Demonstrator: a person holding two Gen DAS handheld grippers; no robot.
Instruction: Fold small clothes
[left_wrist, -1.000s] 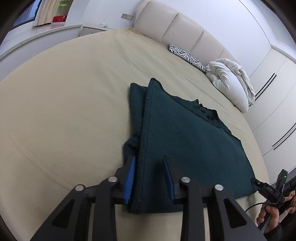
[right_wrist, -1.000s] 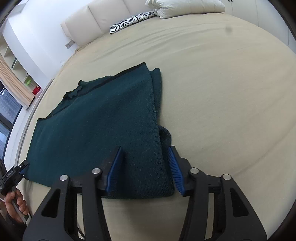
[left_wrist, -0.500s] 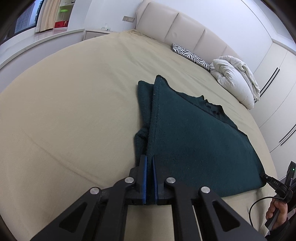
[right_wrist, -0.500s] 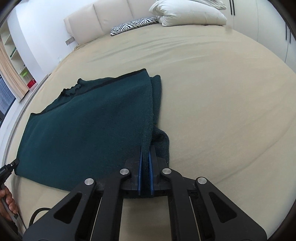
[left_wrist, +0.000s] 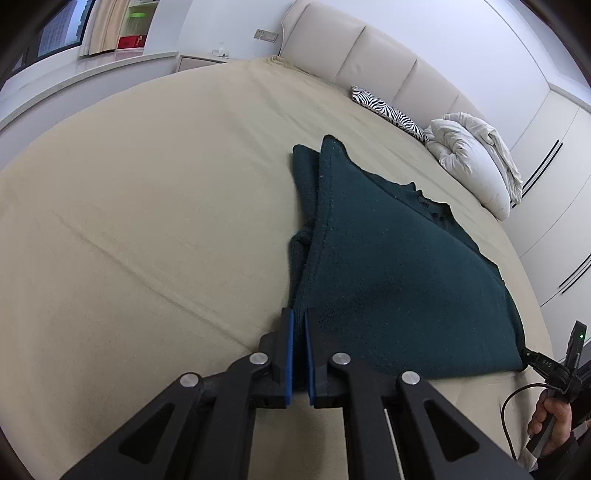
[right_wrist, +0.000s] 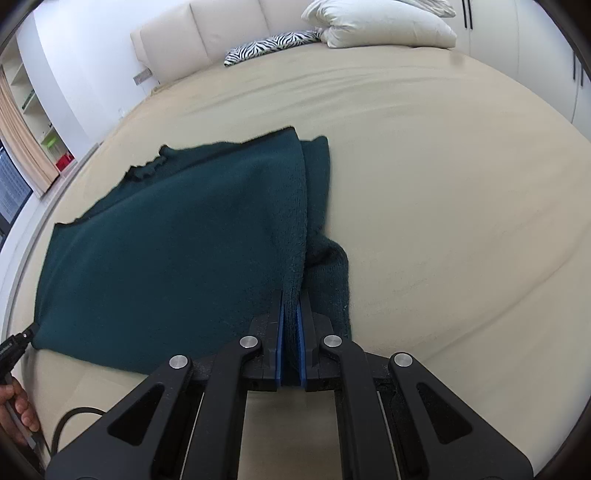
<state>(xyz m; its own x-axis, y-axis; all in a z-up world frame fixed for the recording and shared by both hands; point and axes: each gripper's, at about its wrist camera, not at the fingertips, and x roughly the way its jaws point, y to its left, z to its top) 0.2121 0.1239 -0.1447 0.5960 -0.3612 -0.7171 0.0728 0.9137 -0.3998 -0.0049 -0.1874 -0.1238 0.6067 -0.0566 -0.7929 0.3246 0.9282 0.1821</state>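
Note:
A dark green knitted garment (left_wrist: 391, 266) lies on the beige bed, with a sleeve folded under along one side. My left gripper (left_wrist: 298, 314) is shut on its near left hem corner and lifts that edge a little off the bed. My right gripper (right_wrist: 290, 295) is shut on the near right hem corner of the same garment (right_wrist: 177, 251), which also rises there. The garment's far edge with the neckline rests flat on the bed. The other gripper shows at each view's edge, on the right in the left wrist view (left_wrist: 546, 365) and on the left in the right wrist view (right_wrist: 14, 343).
The bed sheet (left_wrist: 147, 206) spreads wide around the garment. A zebra-print cushion (left_wrist: 388, 110) and a white duvet bundle (left_wrist: 472, 158) lie by the padded headboard (left_wrist: 369, 51). White wardrobes (left_wrist: 554, 184) stand to the right. A shelf and window are at the far left.
Both grippers were open around the hem corners a second ago. They have closed on the cloth and raised the near edge slightly.

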